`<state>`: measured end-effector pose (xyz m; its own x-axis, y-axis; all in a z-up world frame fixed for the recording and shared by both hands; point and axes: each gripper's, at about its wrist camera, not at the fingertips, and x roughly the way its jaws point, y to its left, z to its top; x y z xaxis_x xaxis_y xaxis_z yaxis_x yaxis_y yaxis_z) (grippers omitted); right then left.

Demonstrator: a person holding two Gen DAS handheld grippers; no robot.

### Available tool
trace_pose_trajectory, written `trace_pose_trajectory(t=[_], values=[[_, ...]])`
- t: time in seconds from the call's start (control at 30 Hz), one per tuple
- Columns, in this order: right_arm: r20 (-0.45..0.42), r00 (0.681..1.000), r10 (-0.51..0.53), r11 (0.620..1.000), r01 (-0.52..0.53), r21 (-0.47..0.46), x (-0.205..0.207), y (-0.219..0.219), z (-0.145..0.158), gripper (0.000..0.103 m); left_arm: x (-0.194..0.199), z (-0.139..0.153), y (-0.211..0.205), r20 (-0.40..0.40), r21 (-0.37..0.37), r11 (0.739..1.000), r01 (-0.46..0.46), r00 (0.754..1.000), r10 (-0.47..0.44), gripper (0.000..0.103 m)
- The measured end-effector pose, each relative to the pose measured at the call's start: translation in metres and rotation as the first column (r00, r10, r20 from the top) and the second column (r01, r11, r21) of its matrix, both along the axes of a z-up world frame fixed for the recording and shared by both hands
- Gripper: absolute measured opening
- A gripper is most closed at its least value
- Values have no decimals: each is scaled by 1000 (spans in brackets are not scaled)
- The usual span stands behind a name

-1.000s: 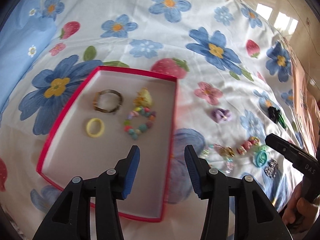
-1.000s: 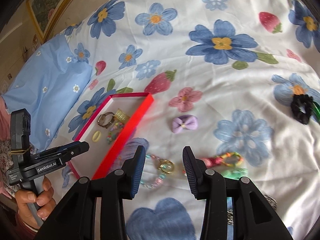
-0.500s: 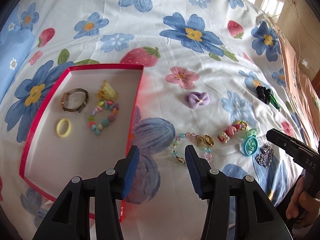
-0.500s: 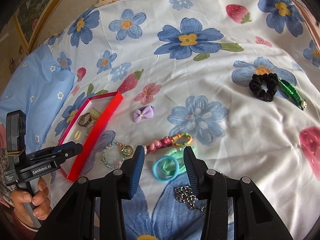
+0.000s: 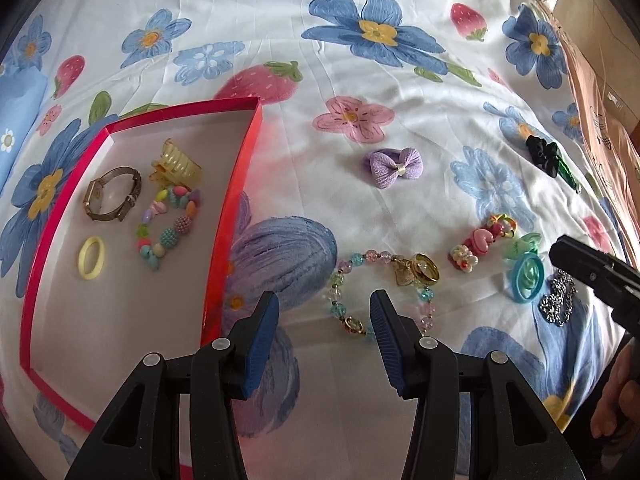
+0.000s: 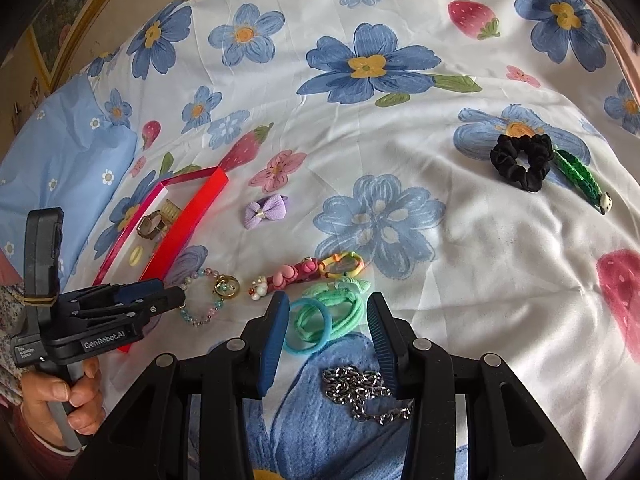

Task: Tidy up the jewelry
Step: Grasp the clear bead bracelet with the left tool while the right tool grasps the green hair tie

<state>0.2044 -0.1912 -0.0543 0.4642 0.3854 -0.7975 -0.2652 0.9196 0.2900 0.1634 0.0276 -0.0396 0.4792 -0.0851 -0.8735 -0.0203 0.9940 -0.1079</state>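
Note:
A pastel bead bracelet with gold charms (image 5: 424, 268) lies on the flowered sheet just ahead of my left gripper (image 5: 324, 320), which hovers open and empty, its right finger over the bracelet's near edge. The red tray (image 5: 236, 200) to its left holds a watch (image 5: 112, 196), a yellow claw clip (image 5: 176, 164), a chunky bead bracelet (image 5: 168, 224) and a yellow ring (image 5: 91, 258). My right gripper (image 6: 328, 312) stands open over blue and green hair ties (image 6: 320, 320), with a silver chain (image 6: 360, 388) just below its fingers.
A purple bow (image 6: 266, 206), a pink charm clip (image 6: 304, 274), a black scrunchie (image 6: 520, 160) and a green clip (image 6: 580, 176) lie spread on the sheet. A blue pillow (image 6: 60, 160) sits at the far left. A hand (image 6: 60, 400) holds the left gripper.
My left gripper has swung right from over the tray to the pastel bracelet and sunk lower. My right gripper has shifted from the bracelet to the hair ties and chain.

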Motion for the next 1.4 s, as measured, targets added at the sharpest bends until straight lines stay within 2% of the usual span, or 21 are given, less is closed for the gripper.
trace_pose_trajectory(t=[0.33,0.5,0.53,0.6,0.67,0.7,0.8,1.07,1.17,1.27,1.37,1.4], values=[[2,1000,26,999,-26,-41,28,10,-8,42,13,-13,-3,-20,-9,1000,21,1000,-21,47],[-37,999,15,996,-19,-91,42,4,-22,38,15,-16,-3,-14,-11,999,34,999,-34,40],[-49,998,26,994,-31,-102,44,6,-26,36,15,-16,-4,-12,-10,999,37,999,-37,37],[-68,996,54,991,-61,-119,46,12,-33,24,16,-16,-6,-7,-17,999,49,999,-49,27],[-69,995,66,989,-74,-130,46,16,-37,16,17,-16,-7,-5,-25,998,62,998,-62,10],[-64,996,66,989,-73,-129,46,17,-37,11,17,-16,-6,-3,-30,997,67,998,-67,7],[-47,998,50,992,-55,-111,44,15,-33,6,15,-12,-2,10,-48,997,64,998,-63,7],[21,1000,16,999,-15,-28,36,2,-3,5,-2,13,8,76,-89,995,50,996,-44,7],[10,1000,5,1000,-5,14,35,-3,2,5,-10,23,10,101,-91,995,50,994,-40,7],[14,1000,-2,1000,2,7,30,-4,5,5,-19,32,12,118,-94,994,47,992,-36,7],[-18,1000,-5,999,6,54,26,-8,3,6,-27,39,14,130,-98,994,45,991,-32,7],[-26,1000,-8,999,9,52,26,-9,1,9,-29,41,14,132,-100,994,44,991,-30,7]])
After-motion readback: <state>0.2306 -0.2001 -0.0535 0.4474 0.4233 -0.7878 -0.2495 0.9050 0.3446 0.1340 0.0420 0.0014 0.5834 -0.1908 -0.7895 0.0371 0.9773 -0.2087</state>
